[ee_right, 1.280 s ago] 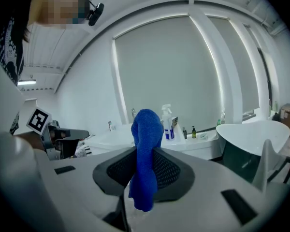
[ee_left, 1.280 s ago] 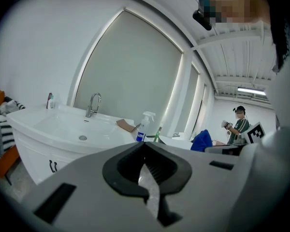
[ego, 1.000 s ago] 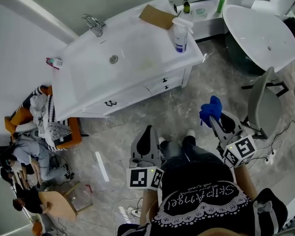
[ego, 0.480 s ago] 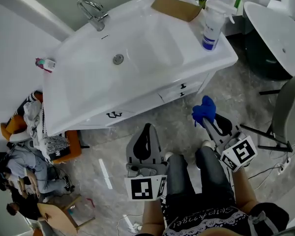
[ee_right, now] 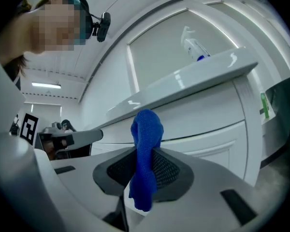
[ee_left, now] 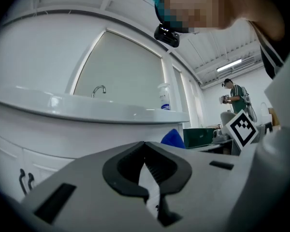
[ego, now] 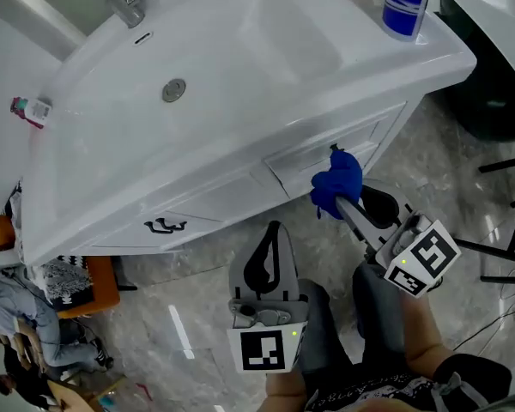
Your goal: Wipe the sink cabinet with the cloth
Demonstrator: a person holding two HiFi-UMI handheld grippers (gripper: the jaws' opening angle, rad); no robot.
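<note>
Moved nearer: right gripper — clamped on blue cloth, now by sink cabinet front; left gripper — closed, empty.

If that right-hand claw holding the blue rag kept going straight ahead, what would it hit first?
Most likely the drawer front of the white sink cabinet. The right gripper, shut on the blue cloth, points straight at it, so the cloth would touch first; the gap is hard to judge.
</note>
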